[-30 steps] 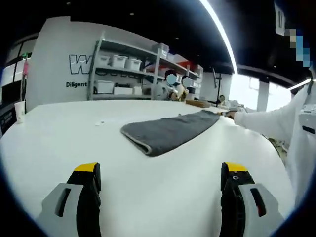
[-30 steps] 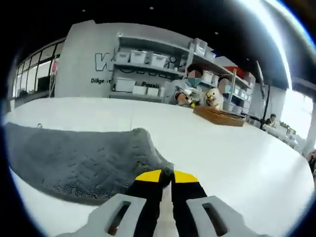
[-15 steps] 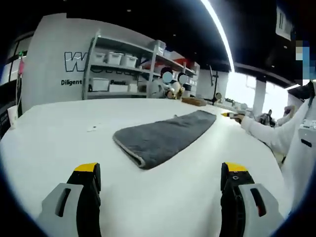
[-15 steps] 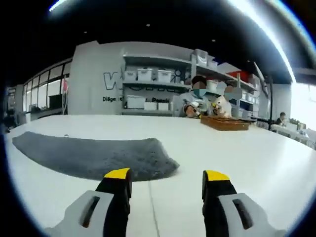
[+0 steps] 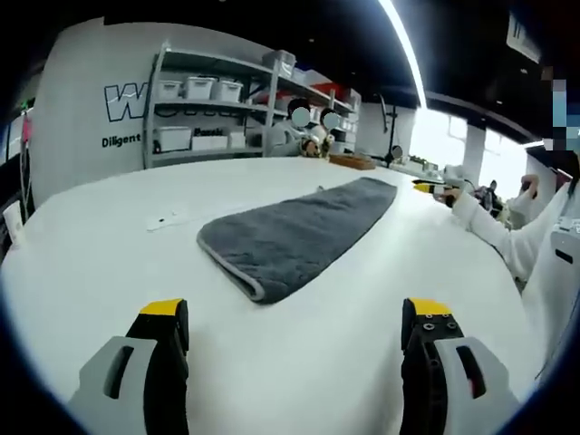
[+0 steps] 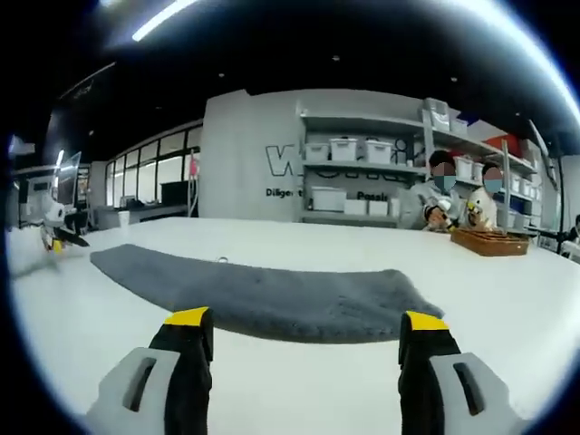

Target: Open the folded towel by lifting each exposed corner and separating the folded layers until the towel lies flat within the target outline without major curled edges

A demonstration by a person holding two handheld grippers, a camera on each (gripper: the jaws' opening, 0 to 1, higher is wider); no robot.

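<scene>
A grey towel point(image 5: 290, 234) lies flat as a long strip on the white table point(image 5: 109, 263), its pale-hemmed near end facing my left gripper point(image 5: 294, 313). That gripper is open and empty, a short way back from the towel. In the left gripper view my right gripper point(image 5: 431, 188) shows small beyond the towel's far end, held out from a white sleeve point(image 5: 494, 231). In the right gripper view the towel point(image 6: 272, 292) stretches leftward across the table. My right gripper point(image 6: 306, 322) is open, just short of the towel's near edge and touching nothing.
Shelves with white bins point(image 5: 195, 113) line the back wall. Two people sit at the table's far side beside a wooden tray point(image 6: 489, 241). A small paper scrap point(image 5: 166, 220) lies left of the towel. The table's right edge point(image 5: 521, 299) curves close to the person.
My right gripper was shut on the towel's raised corner, then opened and drew back. The corner now lies flat. The left gripper's camera shifted slightly.
</scene>
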